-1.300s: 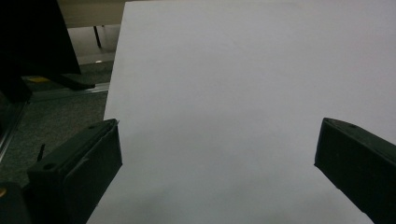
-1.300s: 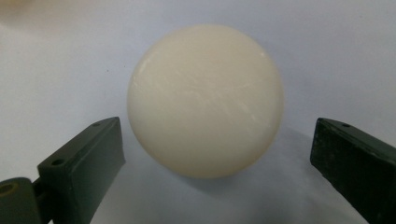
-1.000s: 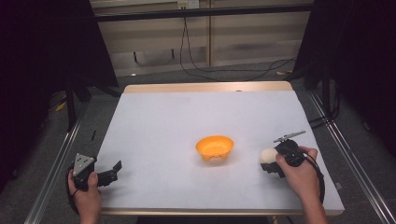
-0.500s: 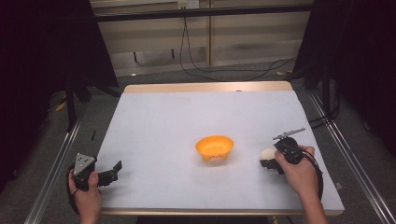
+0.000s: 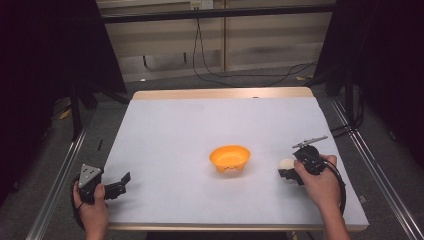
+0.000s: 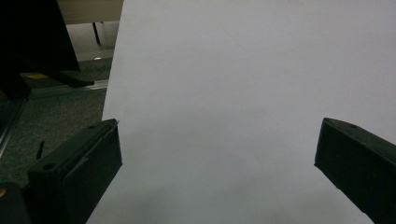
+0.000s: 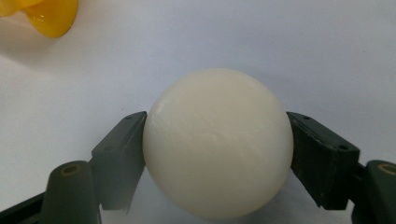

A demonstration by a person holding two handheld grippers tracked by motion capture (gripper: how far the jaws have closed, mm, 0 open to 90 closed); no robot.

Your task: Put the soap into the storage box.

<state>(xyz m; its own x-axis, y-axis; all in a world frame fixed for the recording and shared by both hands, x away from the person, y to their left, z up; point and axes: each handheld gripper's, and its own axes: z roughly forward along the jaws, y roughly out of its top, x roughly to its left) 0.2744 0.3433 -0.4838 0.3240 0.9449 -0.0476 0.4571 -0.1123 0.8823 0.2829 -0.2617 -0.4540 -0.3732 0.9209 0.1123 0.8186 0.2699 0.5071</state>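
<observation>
Now right hand-held gripper low over table, clamping white ball (jaws just closed).

This looks like a lab or recording studio rather than a home. The desk carries a plain white sheet and sits between metal rails on a grey carpeted floor. Black curtains hang at both sides, and loose cables trail down the back wall.
</observation>
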